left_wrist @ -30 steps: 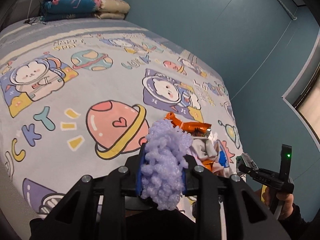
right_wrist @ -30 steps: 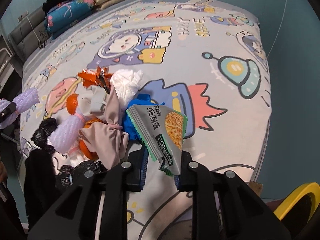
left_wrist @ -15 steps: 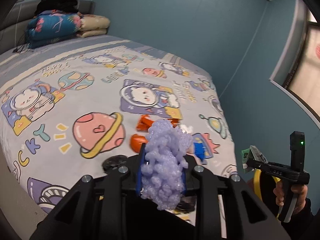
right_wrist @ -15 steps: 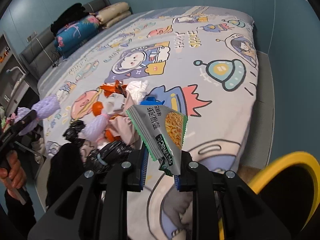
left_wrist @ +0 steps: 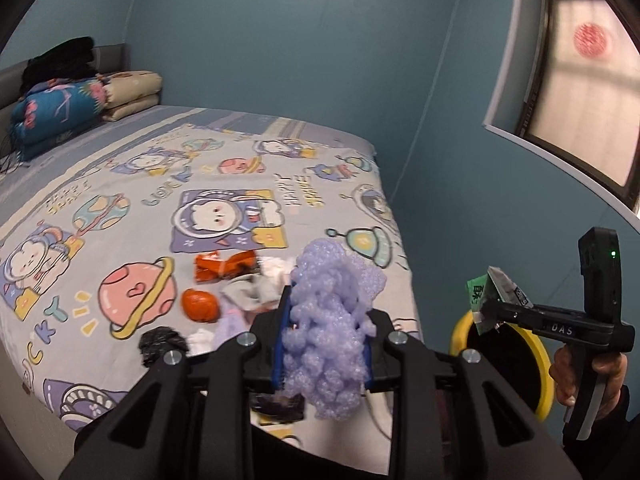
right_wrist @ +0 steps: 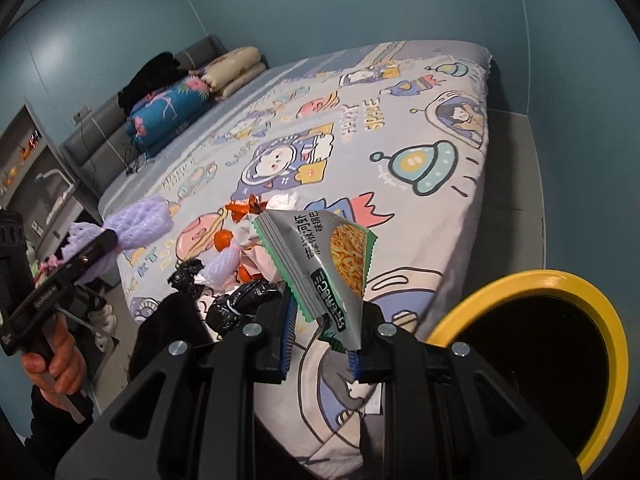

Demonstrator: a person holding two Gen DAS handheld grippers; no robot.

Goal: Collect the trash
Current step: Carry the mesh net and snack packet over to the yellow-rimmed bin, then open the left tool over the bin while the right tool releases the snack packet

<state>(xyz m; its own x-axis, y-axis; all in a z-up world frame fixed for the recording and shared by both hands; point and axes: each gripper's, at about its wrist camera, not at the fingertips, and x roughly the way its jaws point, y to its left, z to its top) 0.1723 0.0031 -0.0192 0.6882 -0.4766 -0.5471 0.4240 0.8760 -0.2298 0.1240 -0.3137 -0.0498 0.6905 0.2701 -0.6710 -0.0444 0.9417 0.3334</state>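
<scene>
Beside the bed edge, right tool (right_wrist: 322, 342) clamps snack bag (right_wrist: 326, 266) near yellow-rimmed bin (right_wrist: 600, 320); left tool (left_wrist: 324, 344) clamps purple foam (left_wrist: 328, 328).

Two grippers are up, one in each hand: the left gripper (left_wrist: 326, 344) clamps one purple foam net (left_wrist: 332, 320), the right gripper (right_wrist: 322, 340) clamps one snack packet (right_wrist: 324, 264). A second purple foam net (right_wrist: 224, 266) lies at centre left of the right wrist view. Around it I count two black bags (right_wrist: 244, 300), two orange round pieces (right_wrist: 223, 240), one orange wrapper (left_wrist: 224, 266) and one white tissue wad (right_wrist: 284, 200). One yellow-rimmed bin (right_wrist: 560, 280) sits lower right. Two folded quilts (left_wrist: 60, 108) are stacked at upper left.
</scene>
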